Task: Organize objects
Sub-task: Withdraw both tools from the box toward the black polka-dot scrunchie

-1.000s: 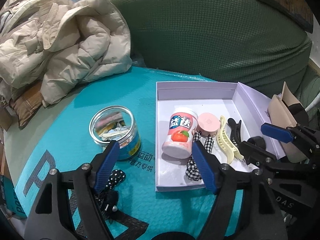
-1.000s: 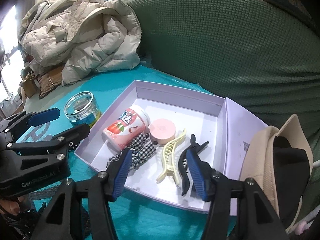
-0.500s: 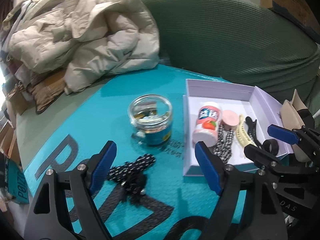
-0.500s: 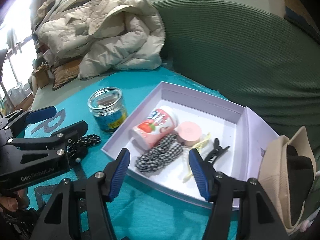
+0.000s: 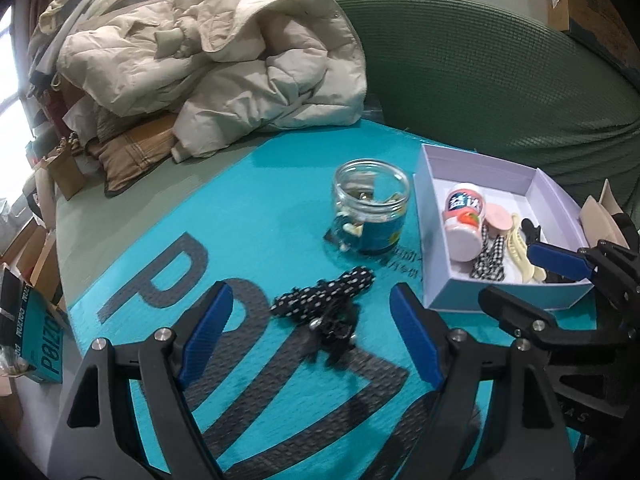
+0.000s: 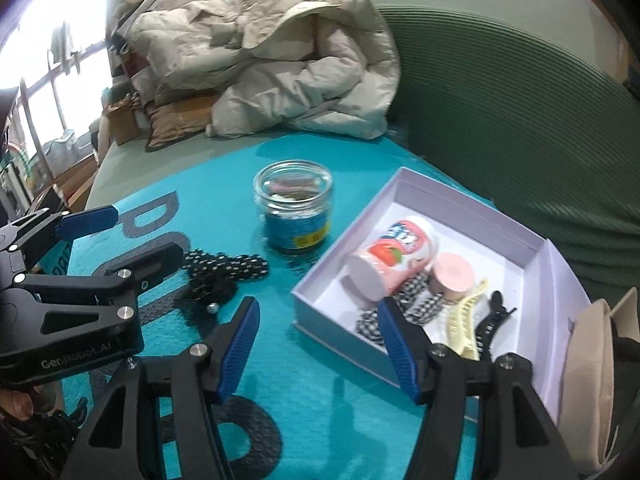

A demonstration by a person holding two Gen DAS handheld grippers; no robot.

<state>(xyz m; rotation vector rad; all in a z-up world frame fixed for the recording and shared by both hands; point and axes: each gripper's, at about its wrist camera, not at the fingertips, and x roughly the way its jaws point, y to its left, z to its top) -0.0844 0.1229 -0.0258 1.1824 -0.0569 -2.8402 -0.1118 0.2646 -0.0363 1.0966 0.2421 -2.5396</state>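
Left wrist: scrunchie (image 5: 328, 304) btwn fingers (image 5: 208, 328).

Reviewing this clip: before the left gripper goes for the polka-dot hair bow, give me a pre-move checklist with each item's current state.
1. Left gripper open and empty: ok.
2. Polka-dot hair bow lies free on the teal mat, in line with the jaws: ok.
3. Glass jar stands apart from the bow: ok.
4. Right gripper open, off to the side: ok.
5. White box has free floor space: ok, at its back.
6. Bow's clip orientation: cannot tell, blurred.
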